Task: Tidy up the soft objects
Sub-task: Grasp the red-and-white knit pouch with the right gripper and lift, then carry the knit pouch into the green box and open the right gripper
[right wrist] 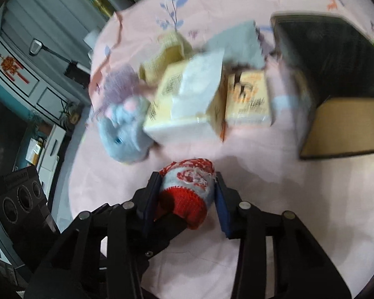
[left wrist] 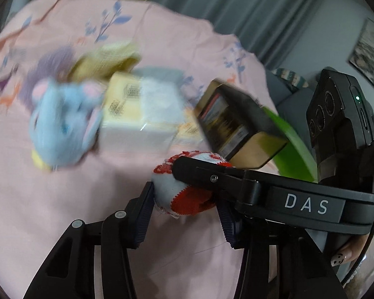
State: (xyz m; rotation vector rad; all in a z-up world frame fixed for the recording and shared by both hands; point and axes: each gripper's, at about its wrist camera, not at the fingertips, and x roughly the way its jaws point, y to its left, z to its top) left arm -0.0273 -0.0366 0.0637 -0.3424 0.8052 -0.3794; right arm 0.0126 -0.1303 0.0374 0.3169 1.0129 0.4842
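Left wrist view. My left gripper (left wrist: 184, 196) has its jaws closed around a red-and-white knitted sock ball (left wrist: 184, 191), pinching it from both sides just above the pink bedsheet (left wrist: 49, 211), near the bed's front edge. The right gripper (left wrist: 202, 172) reaches across from the right, one finger lying over the top of the same ball. Behind it sit a blue plush mouse (left wrist: 62, 122), a tissue pack (left wrist: 139, 114) and a dark box (left wrist: 239, 124) tipped on its side.

Right wrist view. The right gripper (right wrist: 187, 194) also has the sock ball (right wrist: 189, 191) between its jaws, both pads touching its sides. A finger of the left gripper (right wrist: 167, 224) crosses underneath.

Risk, as I judge it: both grippers hold one soft ball, so pulling apart could unroll or stretch it. If one releases late, the ball may be dragged or dropped onto the bedsheet. The crossed fingers could also collide, and a swing could knock the box (right wrist: 336, 94).
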